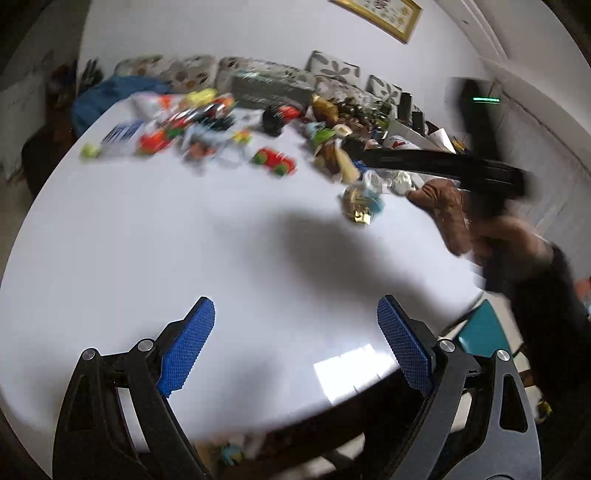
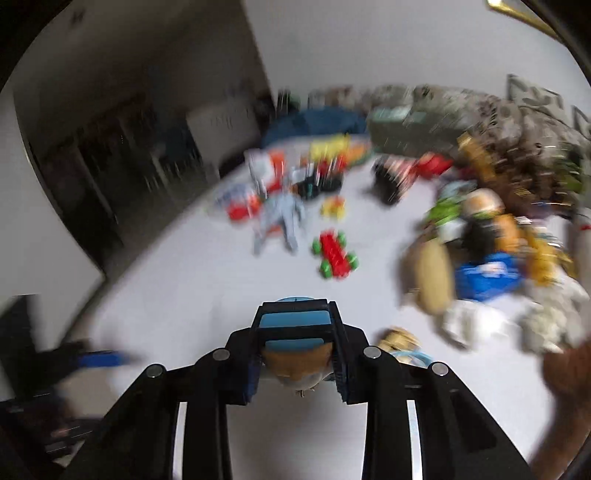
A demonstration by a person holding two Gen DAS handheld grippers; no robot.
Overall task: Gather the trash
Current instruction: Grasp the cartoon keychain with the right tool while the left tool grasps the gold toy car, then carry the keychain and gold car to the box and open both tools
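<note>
Your right claw (image 2: 295,332) is clenched on a small piece of trash: a blue and brown item (image 2: 295,360), possibly a wrapper or small packet, pinched between the pads with its lower end hanging toward the camera. Blur keeps me from naming it better. Your left claw (image 1: 295,347) is released, jaws wide, nothing between the blue pads (image 1: 186,352), hovering over a bare near stretch of the white worktop (image 1: 166,240).

To do this step well, keep the right claw's squeeze steady while you carry; the item looks light and soft, so I judge it could slip if you ease off. Move more slowly than the blur suggests you are moving. Hold the left claw clear of the right arm (image 1: 443,166), which crosses the far right of its view. No bin shows in either view, so I cannot tell where the drop goes.

The worktop is round, white and glossy, with a window reflection near the front edge. Toys lie at the far side, among them 1 red block car with green wheels (image 2: 335,254). The trash pile (image 2: 491,251), wrappers and crumpled paper, sits at the right. Behind it stands a sofa with patterned cushions (image 1: 332,70), a white wall and a gold-framed picture (image 1: 380,14).
</note>
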